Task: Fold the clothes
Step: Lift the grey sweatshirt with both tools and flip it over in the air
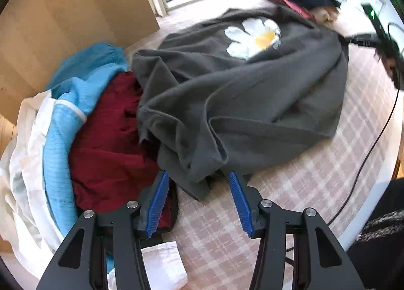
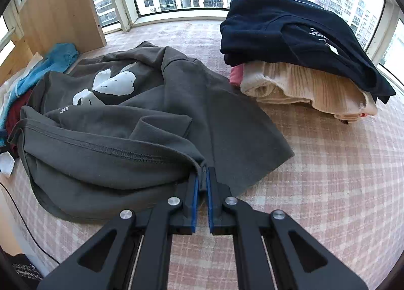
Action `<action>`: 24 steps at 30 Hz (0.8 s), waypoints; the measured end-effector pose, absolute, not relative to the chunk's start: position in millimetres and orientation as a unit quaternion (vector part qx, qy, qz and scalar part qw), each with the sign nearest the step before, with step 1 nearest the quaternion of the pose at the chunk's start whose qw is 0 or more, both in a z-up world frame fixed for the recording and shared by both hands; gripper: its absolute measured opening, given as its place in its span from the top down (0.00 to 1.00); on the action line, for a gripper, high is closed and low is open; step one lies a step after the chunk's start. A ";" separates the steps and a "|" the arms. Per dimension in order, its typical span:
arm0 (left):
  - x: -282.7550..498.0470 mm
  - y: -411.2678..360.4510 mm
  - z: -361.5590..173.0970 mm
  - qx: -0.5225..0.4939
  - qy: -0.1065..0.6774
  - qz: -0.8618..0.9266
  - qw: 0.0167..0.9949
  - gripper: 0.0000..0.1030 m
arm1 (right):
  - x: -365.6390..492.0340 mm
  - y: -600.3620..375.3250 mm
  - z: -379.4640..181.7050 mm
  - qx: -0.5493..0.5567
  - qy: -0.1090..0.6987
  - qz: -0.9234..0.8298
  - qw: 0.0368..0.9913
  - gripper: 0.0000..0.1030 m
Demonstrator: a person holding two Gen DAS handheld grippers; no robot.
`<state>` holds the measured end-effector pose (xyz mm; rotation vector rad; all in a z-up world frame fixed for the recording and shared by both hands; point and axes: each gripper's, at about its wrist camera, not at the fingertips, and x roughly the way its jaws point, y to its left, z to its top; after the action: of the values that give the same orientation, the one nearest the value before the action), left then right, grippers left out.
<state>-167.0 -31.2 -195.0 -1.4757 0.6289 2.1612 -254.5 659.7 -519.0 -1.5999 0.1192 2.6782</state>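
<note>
Nearest, the right claw (image 2: 201, 184) is clamped on the stitched hem of the single grey daisy-print sweatshirt (image 2: 141, 123), while the left claw (image 1: 199, 184) stands open just short of its other bunched edge. The sweatshirt lies crumpled on the checked counter (image 2: 328, 163); it looks soft, thick and floppy, so hem corners seem the best holds. Beyond sits one stack of folded clothes (image 2: 303, 57), with about three garments.
</note>
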 end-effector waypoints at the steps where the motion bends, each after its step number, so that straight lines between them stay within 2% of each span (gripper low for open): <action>1: -168.3 -30.0 -197.6 -0.533 0.232 0.782 0.226 0.54 | -254.0 659.2 -519.4 -0.513 0.038 0.857 0.009 0.94; 4: -179.2 -23.6 -207.9 -0.522 0.241 0.782 0.239 0.56 | -252.3 658.9 -521.4 -0.517 0.038 0.855 0.007 0.94; 6: -186.7 -20.3 -217.3 -0.525 0.242 0.777 0.249 0.92 | -250.9 661.1 -523.4 -0.520 0.044 0.853 0.005 0.94; 7: -190.9 -20.7 -220.0 -0.528 0.233 0.777 0.250 0.97 | -250.2 662.3 -524.4 -0.521 0.047 0.852 0.004 0.94; 12: -193.9 -36.2 -189.6 -0.504 0.206 0.804 0.239 0.97 | -241.6 663.8 -510.4 -0.520 0.047 0.853 -0.002 0.94; 14: -185.2 -48.5 -151.2 -0.473 0.197 0.825 0.239 0.97 | -236.4 663.0 -495.6 -0.513 0.046 0.857 -0.007 0.94; 20: -145.6 -76.8 -44.9 -0.399 0.186 0.863 0.245 0.97 | -210.8 651.2 -421.6 -0.478 0.047 0.877 -0.012 0.94; 24: -102.3 -84.0 -29.7 -0.400 0.199 0.858 0.253 0.97 | -167.8 625.3 -377.3 -0.474 0.001 0.880 -0.017 0.94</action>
<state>-102.3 -84.0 -29.7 -1.0871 0.5419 2.3327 -167.8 625.3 -377.3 -1.5059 0.0047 2.7958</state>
